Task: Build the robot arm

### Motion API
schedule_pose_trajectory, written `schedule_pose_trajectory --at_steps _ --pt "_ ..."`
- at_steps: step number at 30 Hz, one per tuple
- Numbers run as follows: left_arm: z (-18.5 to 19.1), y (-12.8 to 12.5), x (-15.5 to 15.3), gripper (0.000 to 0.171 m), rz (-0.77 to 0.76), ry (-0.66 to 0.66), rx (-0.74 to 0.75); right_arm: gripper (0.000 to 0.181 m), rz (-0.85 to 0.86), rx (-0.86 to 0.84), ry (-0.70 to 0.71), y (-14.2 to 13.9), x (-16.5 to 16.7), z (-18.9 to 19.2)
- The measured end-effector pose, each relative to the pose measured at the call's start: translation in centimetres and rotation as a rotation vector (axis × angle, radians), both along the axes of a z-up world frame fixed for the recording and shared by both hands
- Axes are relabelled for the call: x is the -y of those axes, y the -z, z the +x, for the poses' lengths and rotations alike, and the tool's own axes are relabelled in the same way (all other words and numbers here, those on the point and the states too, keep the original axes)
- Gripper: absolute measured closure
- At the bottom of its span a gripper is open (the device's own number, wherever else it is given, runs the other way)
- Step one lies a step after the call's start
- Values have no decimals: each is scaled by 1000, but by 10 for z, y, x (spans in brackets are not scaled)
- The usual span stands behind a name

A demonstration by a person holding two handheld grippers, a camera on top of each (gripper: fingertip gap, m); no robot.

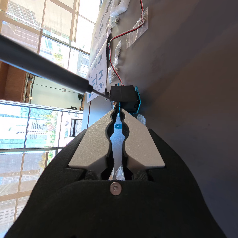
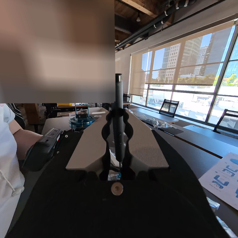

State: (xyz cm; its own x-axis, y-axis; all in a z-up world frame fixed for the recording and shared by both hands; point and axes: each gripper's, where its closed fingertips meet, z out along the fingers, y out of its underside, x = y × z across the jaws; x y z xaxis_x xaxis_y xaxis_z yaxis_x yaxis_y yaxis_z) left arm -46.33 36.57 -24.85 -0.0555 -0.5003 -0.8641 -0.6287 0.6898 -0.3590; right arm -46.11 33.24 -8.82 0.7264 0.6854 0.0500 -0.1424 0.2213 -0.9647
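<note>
My left tool [image 1: 117, 111] is clamped on the thin edge of a teal bracket [image 1: 137, 99], its tips nearly together; most of the bracket hides behind them. A black servo [image 1: 122, 94] sits in the bracket just past the tips, and a small screw [image 1: 114, 103] shows at the left tip. The servo's red-and-white wire [image 1: 123, 32] runs farther ahead over the dark desk [image 1: 186, 90], among clear bags [image 1: 137, 27] whose small parts I cannot make out. A printed sheet [image 1: 98, 72] lies ahead to the left.

From the upper left a dark screwdriver [image 1: 42, 65] comes in, its handle cut off by the frame. Its thin bit reaches the servo's left face; the exact contact point is too small to tell.

My right tool [image 2: 117, 113] is closed on that screwdriver [image 2: 119, 128], which stands up between the fingers. Its bit drops behind the tool's body, where only a sliver of teal shows. Left of this tool, part of the left tool's body [image 2: 45, 144] and a person's forearm [image 2: 24, 140] appear. A teal round assembly [image 2: 81, 120] stands ahead to the left on another desk. A printed sheet [image 2: 222, 180] lies to the right, cut off by the frame.
</note>
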Motion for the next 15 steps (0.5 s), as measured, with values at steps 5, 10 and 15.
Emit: schedule_pose_trajectory --at_steps 5,10,15 --pt "0 0 0 168 0 -1 -1 166 1 12 -15 0 -3 -5" --pt "0 0 -1 168 0 -2 -1 165 0 27 -19 2 -3 -6" --pt "0 0 0 168 3 -2 -3 165 2 36 -18 3 -5 -7"
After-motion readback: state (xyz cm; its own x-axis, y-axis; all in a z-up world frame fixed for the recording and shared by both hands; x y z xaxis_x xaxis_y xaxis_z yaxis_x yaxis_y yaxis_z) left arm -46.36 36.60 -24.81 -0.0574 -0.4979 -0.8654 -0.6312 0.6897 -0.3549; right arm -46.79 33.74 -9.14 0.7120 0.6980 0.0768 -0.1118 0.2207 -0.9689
